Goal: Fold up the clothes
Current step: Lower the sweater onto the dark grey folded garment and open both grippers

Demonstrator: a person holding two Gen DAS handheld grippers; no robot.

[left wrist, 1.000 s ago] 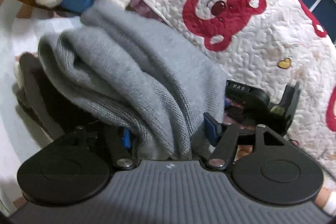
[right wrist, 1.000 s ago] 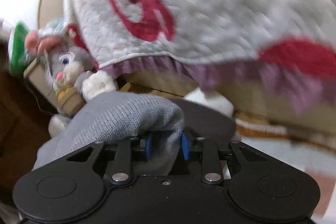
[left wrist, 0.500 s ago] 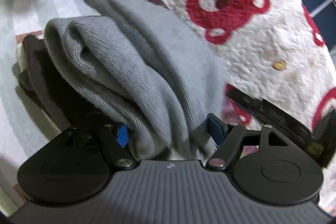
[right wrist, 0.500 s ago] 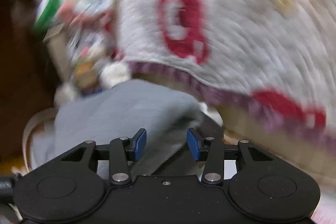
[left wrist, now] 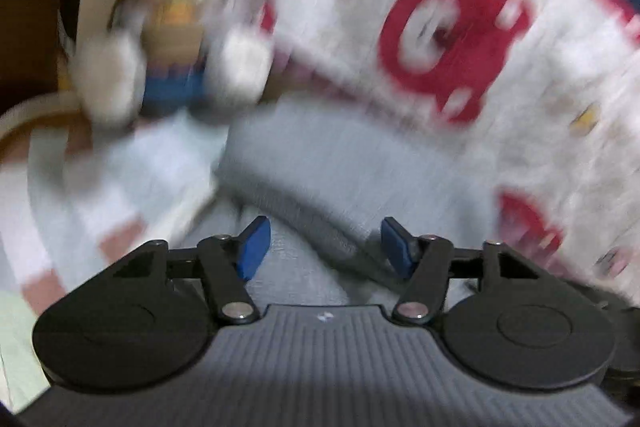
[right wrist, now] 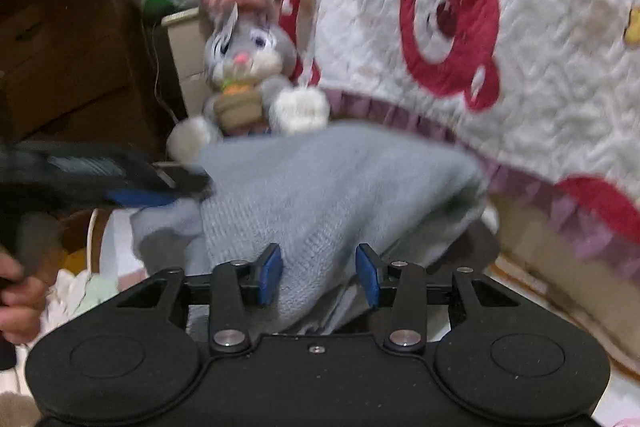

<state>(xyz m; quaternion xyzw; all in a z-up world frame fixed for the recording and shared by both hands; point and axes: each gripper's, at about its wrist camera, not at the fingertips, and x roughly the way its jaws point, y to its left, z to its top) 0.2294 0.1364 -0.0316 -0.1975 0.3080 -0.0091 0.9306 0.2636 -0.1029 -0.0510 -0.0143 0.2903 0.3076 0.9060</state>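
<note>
Left wrist view, heavily motion-blurred. At far left a curved wooden rim (left wrist: 36, 111) is showing, with a pale striped sheet (left wrist: 100, 187) lying inside it. A stuffed rabbit (left wrist: 180, 39) is sitting above the sheet, its white paws just beyond the far edge of the grey knit sweater (left wrist: 340, 171). The sweater is lying flat in the middle, folded over on itself, a thick folded edge running toward the gripper. The left gripper (left wrist: 322, 247) is standing spread wide, blue pads well apart; cloth is lying between and under them, but neither pad is pressing it. To the right, a white quilt with red bears (left wrist: 460, 47) is rising steeply, its lower edge touching or overlapping the sweater's far side; blur prevents telling which.

Right wrist view, sharper. At far left the person's hand (right wrist: 16, 299) is gripping the other handle, and the left gripper (right wrist: 160, 191) is reaching in from that side, its tip at the sweater's (right wrist: 320, 187) left edge. Brown wooden furniture (right wrist: 72, 67) is standing behind it. The rabbit (right wrist: 248, 67) is sitting upright past the sweater, holding a small basket, directly behind the cloth's far edge. The right gripper (right wrist: 318, 273) is standing parted, a ridge of the grey knit rising between the blue pads without being squeezed. A dark cloth (right wrist: 476, 243) is peeking out under the sweater's right side. The quilt (right wrist: 520, 27) is hanging down at right, its purple ruffle just beside the sweater's right corner.
</note>
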